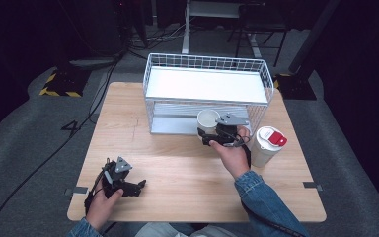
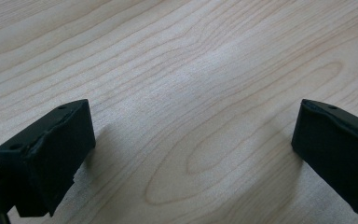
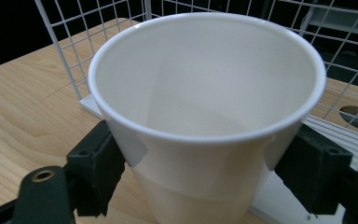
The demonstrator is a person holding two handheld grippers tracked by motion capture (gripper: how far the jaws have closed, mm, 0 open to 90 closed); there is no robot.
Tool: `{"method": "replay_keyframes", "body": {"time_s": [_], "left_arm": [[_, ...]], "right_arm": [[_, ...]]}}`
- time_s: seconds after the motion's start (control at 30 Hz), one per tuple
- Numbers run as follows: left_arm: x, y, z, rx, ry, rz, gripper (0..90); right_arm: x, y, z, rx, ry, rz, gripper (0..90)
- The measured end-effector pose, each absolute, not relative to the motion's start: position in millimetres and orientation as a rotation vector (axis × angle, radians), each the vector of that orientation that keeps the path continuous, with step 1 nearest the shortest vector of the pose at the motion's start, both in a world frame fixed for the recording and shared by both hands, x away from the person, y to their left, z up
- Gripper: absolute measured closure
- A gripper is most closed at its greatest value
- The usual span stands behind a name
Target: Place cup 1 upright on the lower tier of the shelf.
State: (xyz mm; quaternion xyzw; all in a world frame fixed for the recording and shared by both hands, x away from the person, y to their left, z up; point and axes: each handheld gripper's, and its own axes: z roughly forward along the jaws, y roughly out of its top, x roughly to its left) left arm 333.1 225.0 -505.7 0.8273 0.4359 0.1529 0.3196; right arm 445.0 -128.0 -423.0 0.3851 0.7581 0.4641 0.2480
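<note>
A white paper cup stands upright between the jaws of my right gripper, which is shut on its sides; the cup is empty. In the high view the cup and right gripper are just in front of the lower shelf of a white wire rack. My left gripper rests near the table's front left, jaws open over bare wood with nothing between them.
A white lidded tumbler with a red tab stands right of my right hand. The wire rack has a white top shelf and a grey lower shelf. The wooden table has free room across its middle and left.
</note>
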Motion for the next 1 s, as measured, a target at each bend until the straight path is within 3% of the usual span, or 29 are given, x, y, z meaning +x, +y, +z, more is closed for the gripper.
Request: {"method": "replay_keyframes", "body": {"time_s": [1.0], "left_arm": [[333,225,-506,2.177,1.145,0.402,0.0]], "right_arm": [[502,-98,-445,1.088,1.921,1.202,21.6]]}}
